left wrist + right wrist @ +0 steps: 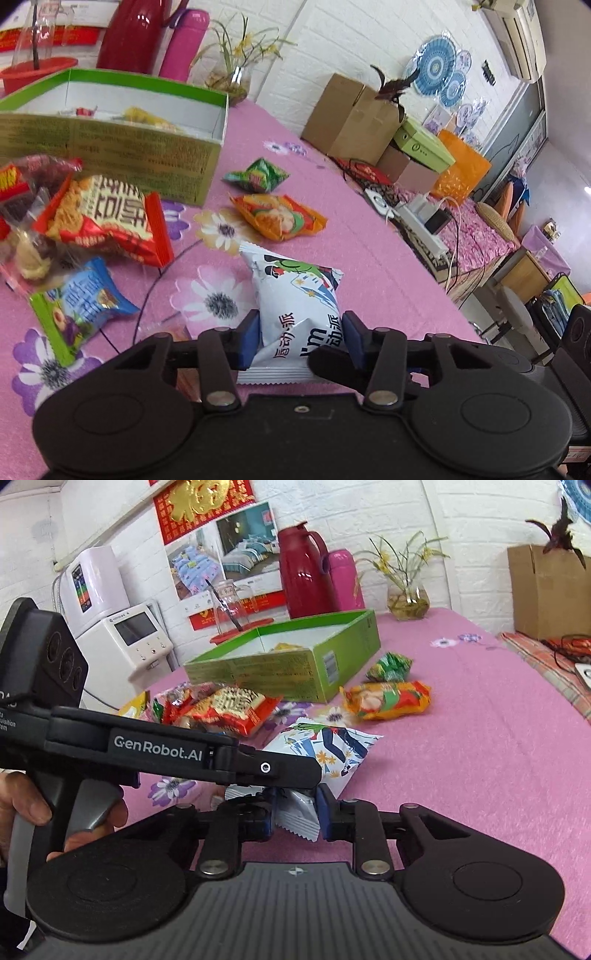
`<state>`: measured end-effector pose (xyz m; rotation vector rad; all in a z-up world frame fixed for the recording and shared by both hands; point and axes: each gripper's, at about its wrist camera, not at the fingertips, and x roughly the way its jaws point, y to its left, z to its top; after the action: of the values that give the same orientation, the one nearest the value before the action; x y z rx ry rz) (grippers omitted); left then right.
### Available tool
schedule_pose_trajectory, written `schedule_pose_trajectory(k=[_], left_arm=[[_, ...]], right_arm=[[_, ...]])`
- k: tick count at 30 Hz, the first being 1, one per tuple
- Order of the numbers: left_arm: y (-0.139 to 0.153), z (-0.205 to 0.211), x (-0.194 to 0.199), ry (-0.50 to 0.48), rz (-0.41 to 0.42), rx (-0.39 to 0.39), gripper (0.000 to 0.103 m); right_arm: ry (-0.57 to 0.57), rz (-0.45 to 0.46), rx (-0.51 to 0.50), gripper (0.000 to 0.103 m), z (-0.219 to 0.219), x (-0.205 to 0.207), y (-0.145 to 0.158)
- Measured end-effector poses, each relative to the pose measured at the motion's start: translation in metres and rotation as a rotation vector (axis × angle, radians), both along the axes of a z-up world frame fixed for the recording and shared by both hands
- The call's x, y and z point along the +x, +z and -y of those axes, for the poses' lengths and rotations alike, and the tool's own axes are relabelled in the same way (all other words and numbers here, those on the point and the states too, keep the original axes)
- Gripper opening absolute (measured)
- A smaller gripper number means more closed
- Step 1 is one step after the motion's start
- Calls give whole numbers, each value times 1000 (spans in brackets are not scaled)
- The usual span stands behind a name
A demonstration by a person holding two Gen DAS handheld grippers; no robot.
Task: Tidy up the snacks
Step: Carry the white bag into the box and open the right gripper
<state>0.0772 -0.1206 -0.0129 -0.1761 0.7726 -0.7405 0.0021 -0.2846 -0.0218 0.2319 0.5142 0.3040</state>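
Note:
A white snack packet with cartoon print (pixel 295 306) lies on the pink tablecloth. My left gripper (pixel 301 338) has its blue pads on both sides of the packet's near half and pinches it. My right gripper (pixel 295 814) is shut on the same packet's crimped end (pixel 297 821); the left gripper's body (pixel 177 755) crosses in front of it. The open green box (pixel 147 155) stands behind, with a few snacks inside. Loose on the cloth lie an orange packet (pixel 279 218), a small green packet (pixel 256 175), a red noodle packet (pixel 107 221) and a blue-green packet (pixel 79 302).
A red thermos (pixel 301 570), pink flask (pixel 345 579) and glass plant vase (pixel 408 600) stand behind the box. A cardboard box (pixel 546 590) sits at the far right. Cables and a power strip (pixel 421 229) lie beyond the table's right edge.

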Motion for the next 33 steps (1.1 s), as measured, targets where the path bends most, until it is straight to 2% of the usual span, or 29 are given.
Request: schedule_pose_trajectory(k=[9, 16, 21, 33], left_arm=[[54, -20, 17, 55, 128, -31, 34], [77, -26, 66, 119, 187, -55, 34], [73, -30, 114, 135, 157, -91, 34], [39, -19, 208, 127, 62, -84, 35]], right_arm=[[49, 144, -63, 40, -20, 33, 46], [77, 205, -84, 40, -24, 94, 68], [81, 201, -101, 40, -22, 136, 67], [72, 115, -104, 40, -12, 217, 37]])
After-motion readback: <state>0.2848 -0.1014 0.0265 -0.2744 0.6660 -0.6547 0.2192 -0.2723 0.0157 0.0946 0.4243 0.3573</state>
